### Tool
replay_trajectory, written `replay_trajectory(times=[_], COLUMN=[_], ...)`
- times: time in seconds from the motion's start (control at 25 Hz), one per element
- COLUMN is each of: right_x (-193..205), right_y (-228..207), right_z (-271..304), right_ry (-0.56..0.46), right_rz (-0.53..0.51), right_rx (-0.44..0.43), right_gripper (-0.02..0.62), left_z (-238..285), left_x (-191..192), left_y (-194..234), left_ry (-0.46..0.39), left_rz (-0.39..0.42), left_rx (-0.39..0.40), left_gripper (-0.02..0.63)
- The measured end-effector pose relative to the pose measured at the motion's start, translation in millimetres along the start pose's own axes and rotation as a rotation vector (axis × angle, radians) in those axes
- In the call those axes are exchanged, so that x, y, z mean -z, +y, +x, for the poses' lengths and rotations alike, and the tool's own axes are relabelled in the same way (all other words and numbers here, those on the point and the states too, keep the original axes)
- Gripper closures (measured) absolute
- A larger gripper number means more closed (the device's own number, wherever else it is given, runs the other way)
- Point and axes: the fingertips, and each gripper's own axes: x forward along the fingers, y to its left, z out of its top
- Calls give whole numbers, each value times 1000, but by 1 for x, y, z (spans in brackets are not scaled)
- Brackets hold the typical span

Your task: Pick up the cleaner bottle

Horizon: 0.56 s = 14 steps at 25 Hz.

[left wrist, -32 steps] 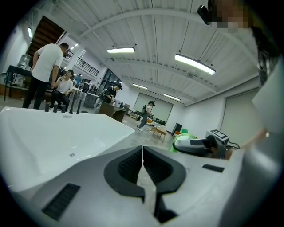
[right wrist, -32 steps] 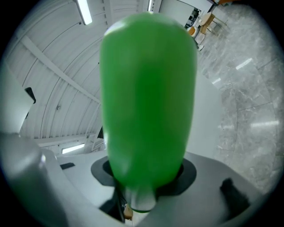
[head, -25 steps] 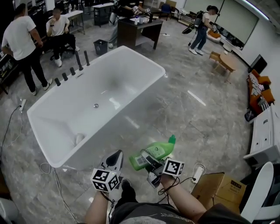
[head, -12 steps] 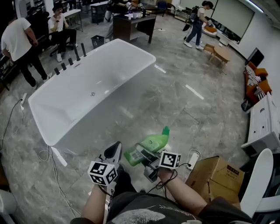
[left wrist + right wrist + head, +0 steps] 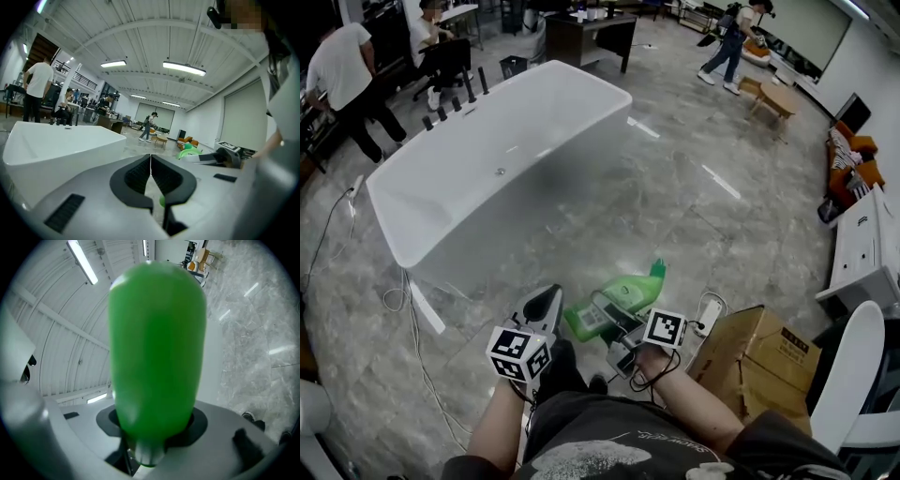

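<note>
Holding: right tool clamped on the lower body of the green cleaner bottle, pads pressing from both sides.
Bottle place: off the floor, lying near level in front of the person's waist, green cap pointing away, white printed label facing up.
Right gripper view: bottle body filling the middle of the frame, base seated between the jaws.
Other side: left tool with jaws pressed together, only a thin seam between the pads, nothing gripped; just beside the bottle, apart from it.
Surroundings: white bathtub ahead and to the left; cardboard box on the floor at the right, white power strip beside it.
Background: dark desk beyond the bathtub, people standing and sitting nearby.
</note>
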Motion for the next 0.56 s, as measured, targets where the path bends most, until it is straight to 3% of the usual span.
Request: replay_trajectory(times=[0.56], right_x=[4], right_y=[2], right_z=[-10], right_ry=[-14], right_rz=[6], right_rx=[-22], right_gripper=[402], left_z=[-22], left_x=[14], left_y=[3], left_ry=[9], left_rz=[-31], left_rx=[-52], left_gripper=[591])
